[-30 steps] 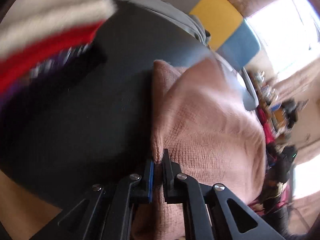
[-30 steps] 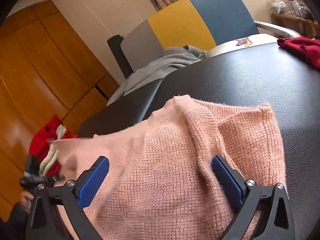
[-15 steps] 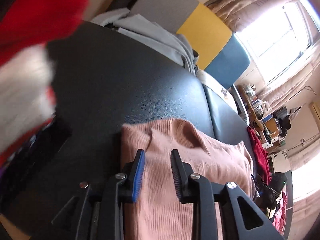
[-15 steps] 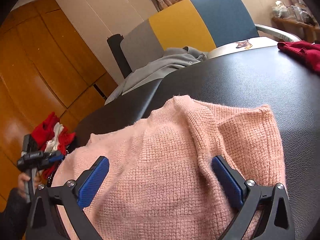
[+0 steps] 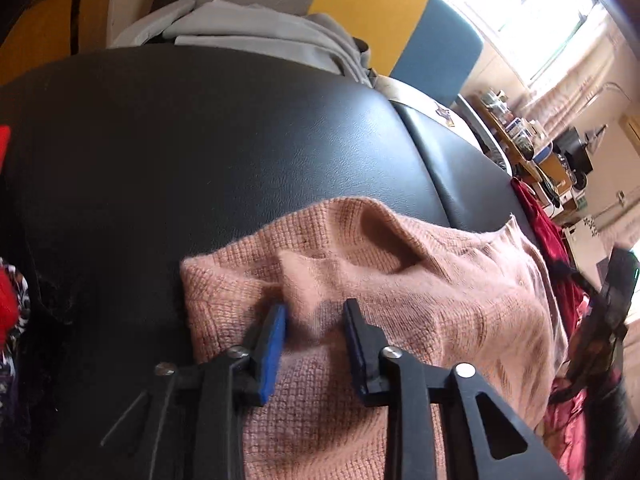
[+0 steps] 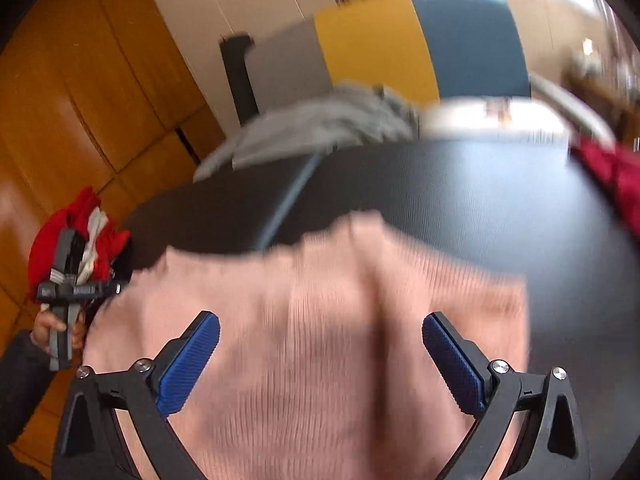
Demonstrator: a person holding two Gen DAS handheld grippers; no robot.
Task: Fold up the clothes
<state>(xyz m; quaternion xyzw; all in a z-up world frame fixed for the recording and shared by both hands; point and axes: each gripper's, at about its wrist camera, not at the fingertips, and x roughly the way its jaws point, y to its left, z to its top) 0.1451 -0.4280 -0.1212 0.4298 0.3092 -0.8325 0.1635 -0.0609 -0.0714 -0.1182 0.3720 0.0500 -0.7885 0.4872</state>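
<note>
The pink knit sweater lies folded into a compact, roughly rectangular bundle on the near part of the black desk, with a raised fold forming a pocket along its far edge. The left gripper hovers over the bundle's left portion; its fingers stand slightly apart and are closing, with only a low ridge of knit between them, not clamped. The right gripper is above the bundle's middle, fingers wide apart and holding nothing. The sweater's left edge sits well inside bare desk surface, which extends far beyond the bundle. A grey garment lies at the far desk edge; a red garment lies at the right edge.
</note>
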